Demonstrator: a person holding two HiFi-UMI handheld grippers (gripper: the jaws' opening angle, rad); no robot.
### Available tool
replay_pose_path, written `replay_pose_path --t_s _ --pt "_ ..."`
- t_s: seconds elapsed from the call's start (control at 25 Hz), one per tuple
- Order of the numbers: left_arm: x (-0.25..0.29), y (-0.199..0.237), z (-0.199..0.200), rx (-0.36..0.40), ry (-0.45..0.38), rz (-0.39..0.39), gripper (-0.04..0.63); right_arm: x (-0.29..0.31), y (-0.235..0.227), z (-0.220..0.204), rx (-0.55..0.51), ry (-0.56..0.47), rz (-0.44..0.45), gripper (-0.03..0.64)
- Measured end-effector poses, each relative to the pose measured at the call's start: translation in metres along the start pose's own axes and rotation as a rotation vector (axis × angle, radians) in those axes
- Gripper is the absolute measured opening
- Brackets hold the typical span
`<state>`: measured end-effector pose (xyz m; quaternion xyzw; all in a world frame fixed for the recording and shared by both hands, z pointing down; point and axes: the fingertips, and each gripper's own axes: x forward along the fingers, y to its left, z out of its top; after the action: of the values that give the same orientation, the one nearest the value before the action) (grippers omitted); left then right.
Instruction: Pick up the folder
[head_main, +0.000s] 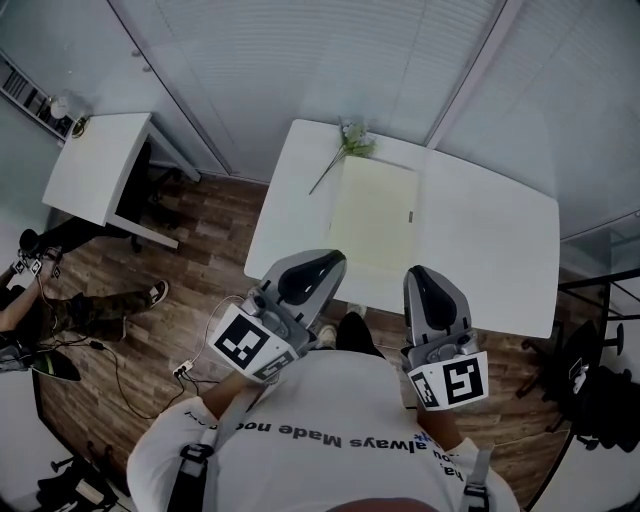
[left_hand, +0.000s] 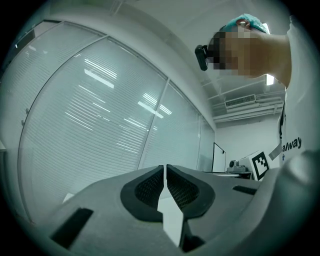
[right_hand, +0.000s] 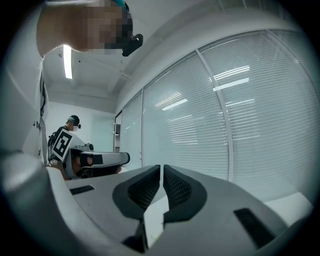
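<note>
Folder (head_main: 375, 215), pale yellow, lies flat mid-frame on the white table (head_main: 490, 230). Blind-covered walls (head_main: 330, 60) span the top, with wood floor (head_main: 200, 260) at left and a smaller desk (head_main: 100, 165) upper left. The left gripper (head_main: 328, 264) and right gripper (head_main: 420, 276), lower centre, are closed and empty. A flower sprig (head_main: 350, 145) lies beside the folder's upper-left corner.

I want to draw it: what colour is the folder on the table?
Pale yellow. The folder shows best in the head view.
</note>
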<state>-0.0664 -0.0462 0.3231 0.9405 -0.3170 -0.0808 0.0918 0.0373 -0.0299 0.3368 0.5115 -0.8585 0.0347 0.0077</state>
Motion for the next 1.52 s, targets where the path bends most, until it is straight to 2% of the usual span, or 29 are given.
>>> replay_pose_path --t_s 0.4,0.96,1.16,1.52 --pt "0.070 0.034 -0.004 -0.002 0.011 -0.001 0.023 0.045 -0.061 0.000 0.010 0.006 0.006 0.025" --pt "0.160 0.059 -0.005 0.007 0.012 0.019 0.023 0.085 -0.147 0.005 0.015 0.001 0.027 0.025" --pt "0.177 0.059 -0.007 0.009 0.009 0.025 0.023 0.089 -0.164 0.005 0.010 0.001 0.036 0.025" --pt "0.184 0.073 -0.010 -0.002 0.019 0.030 0.023 0.103 -0.168 0.003 0.015 0.006 0.041 0.025"
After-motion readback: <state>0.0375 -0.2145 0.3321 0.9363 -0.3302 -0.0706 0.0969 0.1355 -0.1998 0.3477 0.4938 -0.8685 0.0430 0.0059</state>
